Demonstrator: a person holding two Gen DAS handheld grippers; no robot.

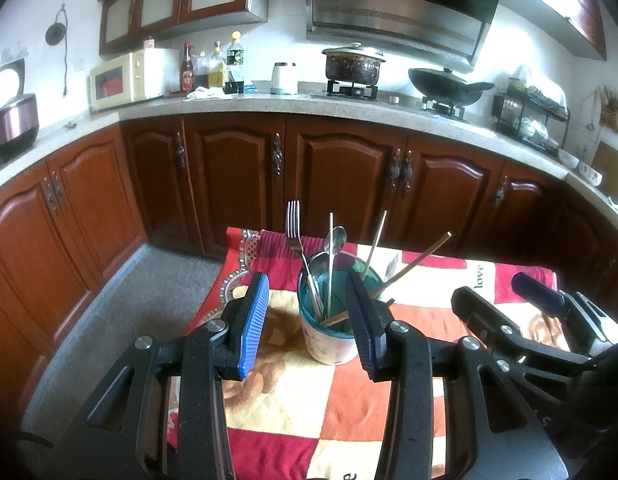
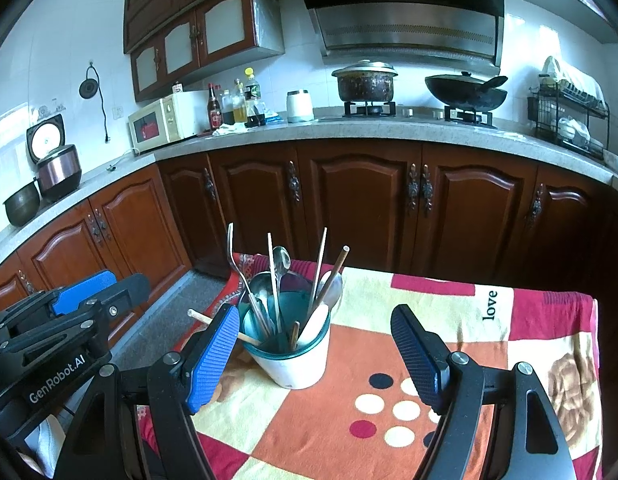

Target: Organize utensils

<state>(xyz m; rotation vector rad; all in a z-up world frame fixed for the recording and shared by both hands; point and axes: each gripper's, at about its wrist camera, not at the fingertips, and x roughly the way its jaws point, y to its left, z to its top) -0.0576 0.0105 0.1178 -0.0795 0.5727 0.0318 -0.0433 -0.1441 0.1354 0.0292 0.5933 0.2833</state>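
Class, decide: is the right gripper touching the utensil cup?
Apart. In the right wrist view, patterned cloth shows between the right gripper fingers and the utensil cup; the jaws are open and empty.

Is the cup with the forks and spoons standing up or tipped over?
Standing up. The cup sits flat on the blanket, mouth upward, utensils poking out.

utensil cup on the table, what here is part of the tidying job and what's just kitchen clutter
Job: utensil cup; fork, spoon, chopsticks standing in it; left gripper and right gripper, both open.

Clutter: patchwork cloth, microwave, sauce bottles, pot, wok, dish rack.
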